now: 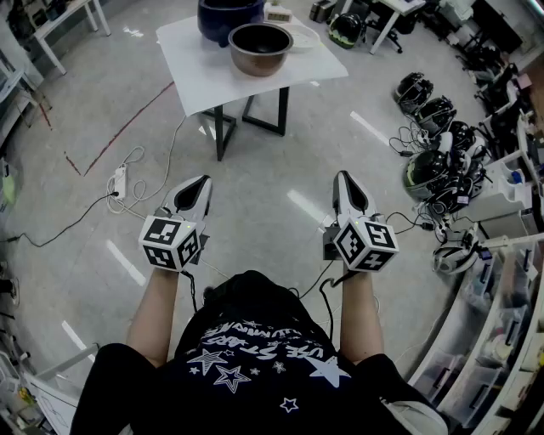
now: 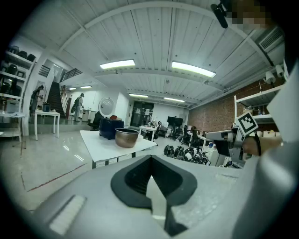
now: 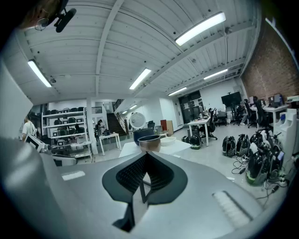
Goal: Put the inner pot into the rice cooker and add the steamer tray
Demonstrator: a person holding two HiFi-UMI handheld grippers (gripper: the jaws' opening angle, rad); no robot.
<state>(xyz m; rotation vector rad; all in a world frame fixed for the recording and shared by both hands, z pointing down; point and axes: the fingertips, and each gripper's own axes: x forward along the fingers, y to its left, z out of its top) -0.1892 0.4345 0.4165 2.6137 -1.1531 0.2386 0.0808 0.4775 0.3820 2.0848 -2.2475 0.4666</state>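
While waiting untouched, inner pot: upright, mouth open, on the white table at top centre of the head view, and not in the cooker.
Rice cooker: dark blue body just up-left of the pot, cut by the top edge; touching the pot or apart, cannot tell.
Steamer tray: probably the pale shallow dish just right of the pot in the right gripper view, but too small to be sure.
Table: white top on black legs, upper centre, well apart from both grippers.
Left gripper: left of centre, fingers pressed together on nothing, aimed towards the table.
Right gripper: right of centre, fingers likewise together and empty, pot dead ahead in its own view.
Surroundings: helmets down the right edge, power strip on the floor at left.
Step in hand: by the look of it, the approach, with nothing lifted or placed.
Next move: closing on the table, spreading the fingers, taking the pot by its rim and lowering it level into the cooker, then the tray.
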